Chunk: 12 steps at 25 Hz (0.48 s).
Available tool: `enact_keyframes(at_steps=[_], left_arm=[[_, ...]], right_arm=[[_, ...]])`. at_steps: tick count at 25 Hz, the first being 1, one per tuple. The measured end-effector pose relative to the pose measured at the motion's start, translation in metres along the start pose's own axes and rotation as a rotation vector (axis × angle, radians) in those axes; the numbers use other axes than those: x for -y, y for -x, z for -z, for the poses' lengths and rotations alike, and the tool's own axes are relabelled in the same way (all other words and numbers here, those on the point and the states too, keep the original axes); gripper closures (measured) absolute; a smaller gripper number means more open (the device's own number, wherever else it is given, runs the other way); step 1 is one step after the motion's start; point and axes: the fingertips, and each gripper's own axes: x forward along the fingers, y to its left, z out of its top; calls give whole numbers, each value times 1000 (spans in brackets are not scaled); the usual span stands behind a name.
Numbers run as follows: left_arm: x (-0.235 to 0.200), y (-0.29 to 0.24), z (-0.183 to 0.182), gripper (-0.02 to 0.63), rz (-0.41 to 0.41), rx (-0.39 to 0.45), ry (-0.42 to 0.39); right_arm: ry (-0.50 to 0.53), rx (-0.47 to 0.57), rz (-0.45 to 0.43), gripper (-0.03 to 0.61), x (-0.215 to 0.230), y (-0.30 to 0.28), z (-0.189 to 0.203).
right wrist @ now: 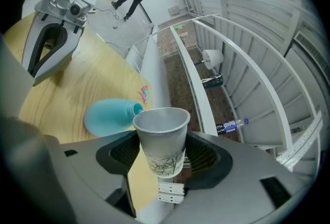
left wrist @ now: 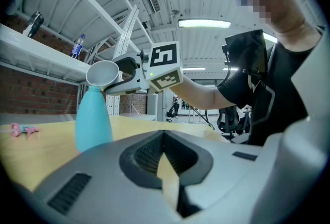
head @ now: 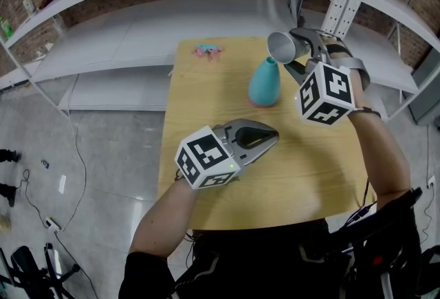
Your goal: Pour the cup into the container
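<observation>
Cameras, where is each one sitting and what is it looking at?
Head view: on the person's head, looking steeply down at the table; both arms, left gripper and right gripper show.
Left gripper view: on the left gripper, facing the teal container; own shut fingers, person's body show.
Right gripper view: on the right gripper, facing the paper cup in its fingers.
All three share the container and cup.

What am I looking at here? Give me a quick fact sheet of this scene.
Setting: wooden table, white shelves behind
Container: teal bottle, upright on the table
Cup: paper cup, tipped, rim by the bottle's mouth
Right gripper: fingers clamped on the cup
Left gripper: fingers together, holding nothing, above the table
Extra: small pink item at the table's far end
</observation>
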Motion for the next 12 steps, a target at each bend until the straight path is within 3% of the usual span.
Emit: enact_keyframes(at_steps=[5,12], left_arm=[[1,1,-1,612,0,0,0],[0,0,-1,612,0,0,1]], right_arm=[[-41,10,-11,295,-1,0,0],[-214,66,-52,295,-3,0,7]])
